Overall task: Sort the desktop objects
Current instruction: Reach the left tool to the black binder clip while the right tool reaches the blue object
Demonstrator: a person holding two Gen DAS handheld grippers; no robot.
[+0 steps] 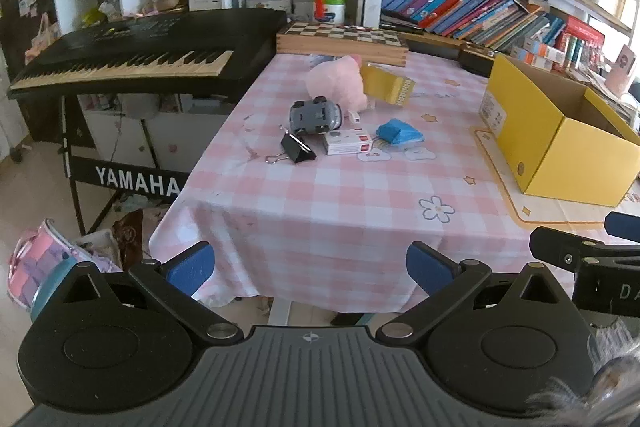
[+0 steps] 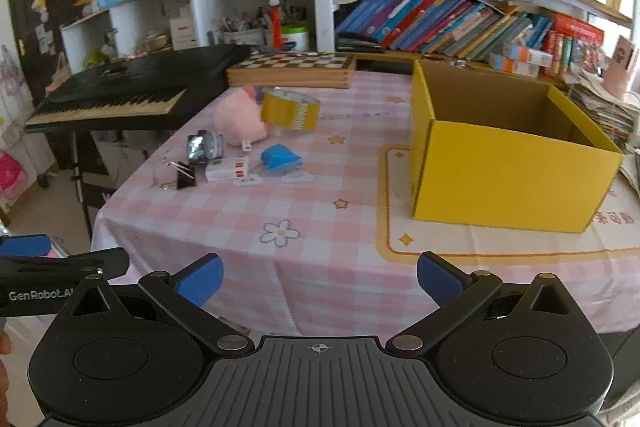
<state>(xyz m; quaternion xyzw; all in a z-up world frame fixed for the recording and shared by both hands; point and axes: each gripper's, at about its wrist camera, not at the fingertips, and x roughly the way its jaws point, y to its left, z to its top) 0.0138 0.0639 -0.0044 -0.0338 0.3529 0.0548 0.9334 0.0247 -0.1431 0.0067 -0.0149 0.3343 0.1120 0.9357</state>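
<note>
Nothing looks sorted yet. The yellow box (image 2: 516, 163) stands open on the checked table (image 2: 320, 195), and what shows of its inside is bare cardboard; the near floor of it is hidden behind the front wall, so something small could lie there unseen.

Everything to be sorted sits in one cluster well to the left of the box. Farthest back is the pink plush (image 1: 340, 83), with the yellow tape roll (image 1: 390, 87) touching it on the side nearer the box. Just in front of the plush lies the toy car (image 1: 316, 115), tipped so its wheels show. Nearer the table's front edge are the binder clip (image 1: 296, 149), the small white carton (image 1: 348, 143) and the blue bundle (image 1: 400, 133), the bundle being the nearest of them to the box. All six are out on the cloth, none in the box.

The left gripper (image 1: 310, 267) hangs off the table's front edge, its blue pads spread wide with nothing between them. The right gripper (image 2: 320, 281) is likewise spread and empty, level with the gap between cluster and box. Both are well short of the objects.

So, as I judge it, the whole job remains: six pick-ups and six drops into the box, the bundle or carton being the handiest to begin with.
</note>
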